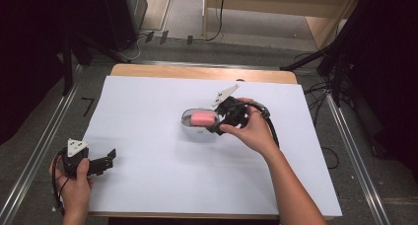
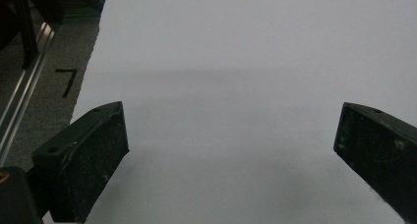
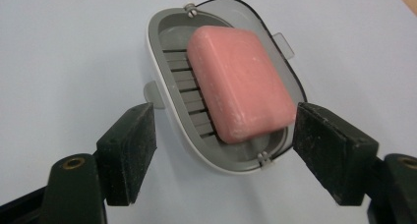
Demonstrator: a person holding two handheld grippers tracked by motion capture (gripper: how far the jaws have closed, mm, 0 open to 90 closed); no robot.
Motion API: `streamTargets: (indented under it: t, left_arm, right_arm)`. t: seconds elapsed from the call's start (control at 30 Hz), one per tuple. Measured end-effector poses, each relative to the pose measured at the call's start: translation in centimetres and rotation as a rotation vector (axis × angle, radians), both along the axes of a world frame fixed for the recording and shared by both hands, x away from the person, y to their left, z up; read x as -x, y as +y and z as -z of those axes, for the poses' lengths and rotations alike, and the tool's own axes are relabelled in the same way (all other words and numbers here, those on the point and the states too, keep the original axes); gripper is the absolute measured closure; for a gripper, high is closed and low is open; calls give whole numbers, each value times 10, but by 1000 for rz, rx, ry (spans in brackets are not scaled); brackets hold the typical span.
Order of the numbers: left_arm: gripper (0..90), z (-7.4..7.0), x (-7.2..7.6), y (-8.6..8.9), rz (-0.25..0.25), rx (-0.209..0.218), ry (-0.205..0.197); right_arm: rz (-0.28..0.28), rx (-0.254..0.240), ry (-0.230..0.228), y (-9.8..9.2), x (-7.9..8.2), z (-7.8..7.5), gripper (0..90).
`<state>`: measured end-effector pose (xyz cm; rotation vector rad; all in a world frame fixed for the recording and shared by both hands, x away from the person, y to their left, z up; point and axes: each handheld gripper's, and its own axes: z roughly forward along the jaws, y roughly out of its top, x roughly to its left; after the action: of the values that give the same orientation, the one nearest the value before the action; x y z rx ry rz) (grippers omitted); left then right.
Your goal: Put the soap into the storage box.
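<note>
Pink soap [image 3: 241,84] in dish [image 3: 169,94], table [image 1: 148,185] center; R gripper [image 3: 223,135] jaws apart beside dish, holding nothing; L gripper [image 2: 231,150] wide, near-left corner.

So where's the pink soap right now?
The pink soap lies in the grey soap dish mid-table, between the open jaws of the right hand-held gripper.

Pink soap bar [image 3: 241,84]: rounded rectangular block, matte surface with faint pale scuffing, whole. It lies flat inside the soap dish [image 3: 169,94], resting on the slatted grey insert and shifted toward one long side, so the slats on the other side are exposed. The soap dish is oval with a white outer shell and grey interior; its translucent dark lid [image 3: 290,76] is hinged open behind the bar. The dish sits upright on the white-covered table [image 1: 148,116], right of centre.
</note>
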<state>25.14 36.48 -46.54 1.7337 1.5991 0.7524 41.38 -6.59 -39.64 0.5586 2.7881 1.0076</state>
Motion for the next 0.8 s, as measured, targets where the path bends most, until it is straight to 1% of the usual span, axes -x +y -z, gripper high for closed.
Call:
streamTargets:
  t: [0.13, 0.17, 0.3, 0.33, 0.37, 0.43, 0.5, 0.57, 0.63, 0.7, 0.77, 0.8]
  left_arm:
    - [1, 0, 0, 0, 0, -2, 2]
    - [1, 0, 0, 0, 0, -3, 2]
    - [1, 0, 0, 0, 1, -4, 4]
    - [1, 0, 0, 0, 2, -3, 3]
    - [1, 0, 0, 0, 2, -4, 3]
    - [1, 0, 0, -1, 0, -6, 2]
    - [1, 0, 0, -1, 0, -6, 2]
    - [1, 0, 0, -1, 0, -7, 3]
    - [1, 0, 0, -1, 0, -8, 1]
    - [1, 0, 0, -1, -1, -9, 0]
    - [1, 0, 0, -1, -1, -9, 0]
    - [1, 0, 0, -1, -1, -9, -2]
  right_arm:
    - [36, -20, 6, -9, 3, 0, 249]
    - [36, -22, 5, -11, 3, 0, 249]
    - [66, -28, -6, -20, 7, 0, 238]
    - [81, -31, -8, -23, 9, 1, 237]
    - [83, -32, -15, -26, 10, 1, 235]
    - [98, -44, -15, -31, 12, 2, 225]
    - [118, -63, -5, -38, 15, 3, 219]
    - [137, -72, -8, -44, 17, 3, 211]
    - [154, -89, 4, -49, 19, 4, 204]
    - [169, -99, -7, -54, 21, 6, 200]
    - [190, -114, -7, -61, 25, 7, 199]
    - [185, -124, -7, -64, 26, 8, 188]
